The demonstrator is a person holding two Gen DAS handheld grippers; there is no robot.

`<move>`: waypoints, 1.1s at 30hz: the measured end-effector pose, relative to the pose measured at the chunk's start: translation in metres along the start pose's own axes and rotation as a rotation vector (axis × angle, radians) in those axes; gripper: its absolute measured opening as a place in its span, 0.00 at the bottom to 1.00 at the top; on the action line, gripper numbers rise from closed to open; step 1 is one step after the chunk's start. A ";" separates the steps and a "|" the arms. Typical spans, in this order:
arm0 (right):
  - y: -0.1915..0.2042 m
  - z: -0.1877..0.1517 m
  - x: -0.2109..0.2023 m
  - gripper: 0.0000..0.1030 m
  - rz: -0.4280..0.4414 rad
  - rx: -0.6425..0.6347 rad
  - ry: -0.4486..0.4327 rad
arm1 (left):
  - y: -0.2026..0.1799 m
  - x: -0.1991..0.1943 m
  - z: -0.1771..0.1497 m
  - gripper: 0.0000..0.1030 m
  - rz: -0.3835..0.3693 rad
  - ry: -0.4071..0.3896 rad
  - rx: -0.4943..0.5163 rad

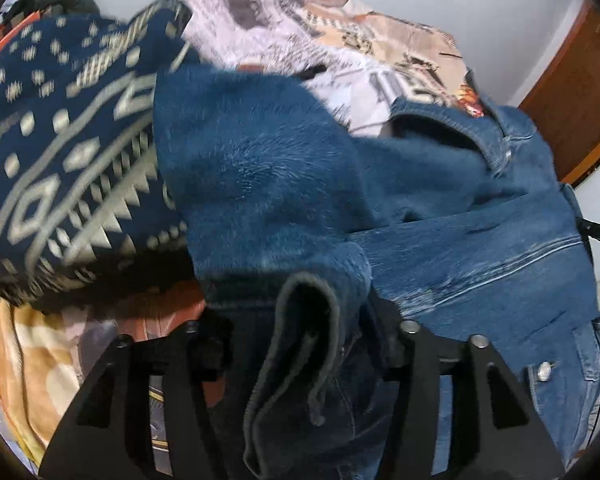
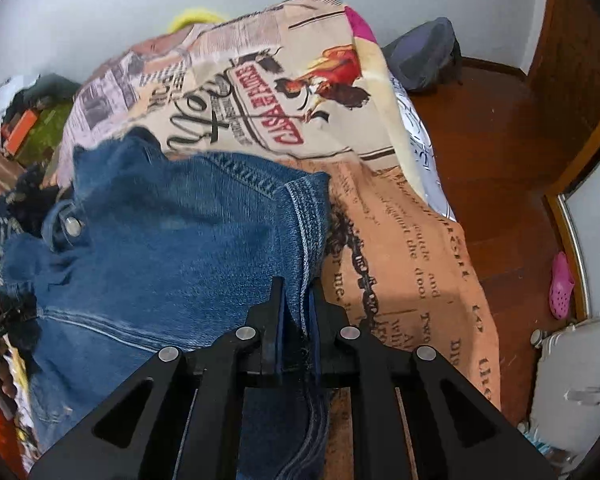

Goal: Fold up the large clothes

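Black fingers (image 2: 298, 312) of the right gripper (image 2: 298, 300) fill the bottom of the right wrist view, angled steeply down, and they are clamped on the stitched edge of the denim jacket (image 2: 172, 240); a thin layered strip of blue cloth runs between the 2 pads. From that pinch the jacket spreads up and to the left over the bed, with 1 metal button near its left side.

On the left wrist view the left gripper (image 1: 296, 344) also tilts steeply down. Its fingers (image 1: 416, 356) stand apart, with a rolled grey-blue cuff or hem of the jacket (image 1: 480, 248) lying in the gap; whether the pads press on it I cannot tell, as the cloth hides them. The jacket's fleecy blue lining bulges just beyond the fingers.

Under the jacket lies a printed bedspread (image 2: 400, 248) with newspaper text and a rooster picture, draped over the bed's edge. Beside the jacket, on its left, sits a navy patterned garment (image 1: 68, 168). Wooden floor (image 2: 492, 128), a pink clog (image 2: 561, 285) and a grey bag (image 2: 428, 56) show past the bed.
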State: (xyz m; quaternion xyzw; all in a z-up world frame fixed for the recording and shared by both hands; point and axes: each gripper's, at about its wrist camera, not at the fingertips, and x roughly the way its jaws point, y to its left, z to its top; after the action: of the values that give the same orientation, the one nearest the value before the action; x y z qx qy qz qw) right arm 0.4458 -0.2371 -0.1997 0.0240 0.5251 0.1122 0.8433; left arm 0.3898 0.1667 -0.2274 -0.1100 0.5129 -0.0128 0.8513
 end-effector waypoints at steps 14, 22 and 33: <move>0.001 -0.029 -0.032 0.27 0.000 -0.024 0.046 | 0.004 -0.028 -0.028 0.62 0.045 -0.001 -0.029; 0.015 -0.059 -0.083 0.30 0.008 -0.068 -0.007 | -0.008 -0.076 -0.060 0.62 0.086 -0.031 0.054; 0.026 -0.104 -0.136 0.49 -0.044 -0.144 -0.121 | 0.008 -0.093 -0.116 0.64 0.105 0.021 0.019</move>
State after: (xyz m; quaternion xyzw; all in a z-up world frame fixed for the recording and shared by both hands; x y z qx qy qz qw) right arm 0.2917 -0.2485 -0.1225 -0.0414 0.4643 0.1295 0.8752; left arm 0.2436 0.1666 -0.1998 -0.0749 0.5266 0.0260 0.8464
